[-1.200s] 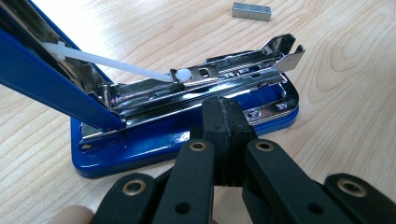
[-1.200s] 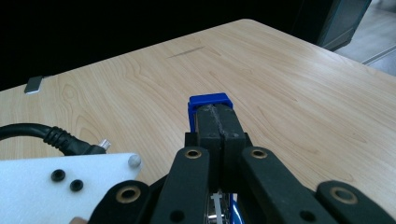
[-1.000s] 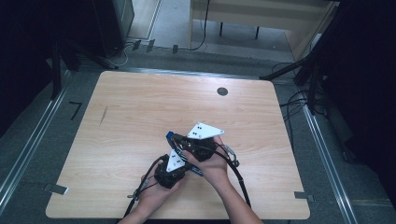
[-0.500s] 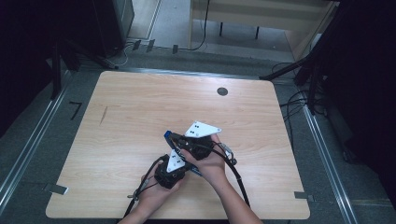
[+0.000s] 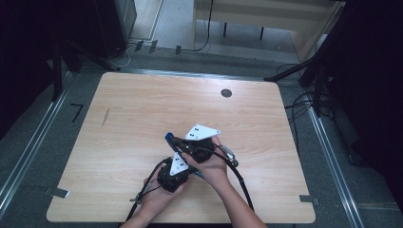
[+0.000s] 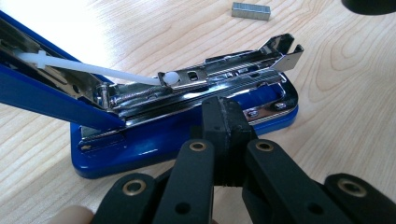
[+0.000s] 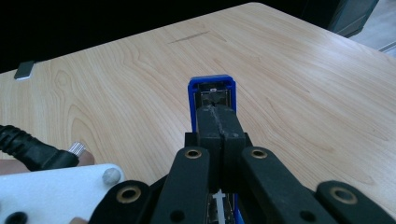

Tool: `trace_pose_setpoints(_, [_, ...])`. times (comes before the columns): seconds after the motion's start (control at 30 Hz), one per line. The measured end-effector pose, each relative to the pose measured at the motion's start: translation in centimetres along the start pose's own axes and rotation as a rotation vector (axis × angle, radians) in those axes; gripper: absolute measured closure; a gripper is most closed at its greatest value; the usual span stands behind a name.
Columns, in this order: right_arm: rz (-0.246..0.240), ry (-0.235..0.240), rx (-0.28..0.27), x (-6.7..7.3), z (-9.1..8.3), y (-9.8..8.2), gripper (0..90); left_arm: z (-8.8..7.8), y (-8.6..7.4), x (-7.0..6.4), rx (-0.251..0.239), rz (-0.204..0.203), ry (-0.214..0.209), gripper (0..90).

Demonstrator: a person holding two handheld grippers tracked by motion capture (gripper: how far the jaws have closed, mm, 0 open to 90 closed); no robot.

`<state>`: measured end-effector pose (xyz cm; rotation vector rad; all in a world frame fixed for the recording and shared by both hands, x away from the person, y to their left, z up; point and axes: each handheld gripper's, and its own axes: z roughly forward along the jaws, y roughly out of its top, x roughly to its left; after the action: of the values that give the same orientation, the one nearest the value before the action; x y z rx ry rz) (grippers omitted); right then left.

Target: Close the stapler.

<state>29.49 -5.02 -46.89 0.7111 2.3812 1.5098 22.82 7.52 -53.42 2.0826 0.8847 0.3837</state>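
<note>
A blue stapler (image 6: pixel 187 135) lies flipped open on the wooden table (image 5: pixel 142 104). Its chrome magazine (image 6: pixel 224 77) is bared and its blue lid (image 6: pixel 42 98) is swung up to the left, with a white plastic pusher rod (image 6: pixel 93 70) running between them. My left gripper (image 6: pixel 227 112) is shut with nothing in it, its tips right in front of the stapler's base. My right gripper (image 7: pixel 219 119) is also shut, lying along the inside of the raised lid (image 7: pixel 212 86). In the high view both hands hold the left gripper (image 5: pixel 183 161) and the right gripper (image 5: pixel 178 141) close together near the table's front.
A short strip of staples (image 6: pixel 251 10) lies on the table beyond the stapler. A dark round grommet (image 5: pixel 226 93) sits at the table's far right, a dark streak (image 5: pixel 105 117) at its left. Cables (image 5: pixel 240 178) trail back toward the front edge.
The right gripper has shifted slightly to the left in the high view. The left gripper has stayed where it was.
</note>
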Motion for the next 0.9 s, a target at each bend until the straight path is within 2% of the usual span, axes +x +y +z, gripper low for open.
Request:
trace_pose_setpoints(0.43, [0.003, 0.015, 0.036, -0.4, 0.9, -0.6, 90.0, 0.0, 0.0, 0.0, 0.005, 0.007, 0.001, 90.0])
trace_pose_setpoints(0.57, [0.025, 0.022, 0.032, -0.6, 1.1, -0.8, 90.0, 0.0, 0.0, 0.0, 0.005, 0.008, 0.001, 90.0])
trace_pose_setpoints(0.83, [0.028, 0.032, 0.037, -0.8, 1.3, -0.9, 90.0, 0.0, 0.0, 0.0, 0.005, 0.011, 0.001, 90.0])
trace_pose_setpoints(0.9, [0.018, 0.026, 0.062, -0.8, 1.5, -1.1, 90.0, 0.0, 0.0, 0.0, 0.005, 0.011, 0.001, 90.0])
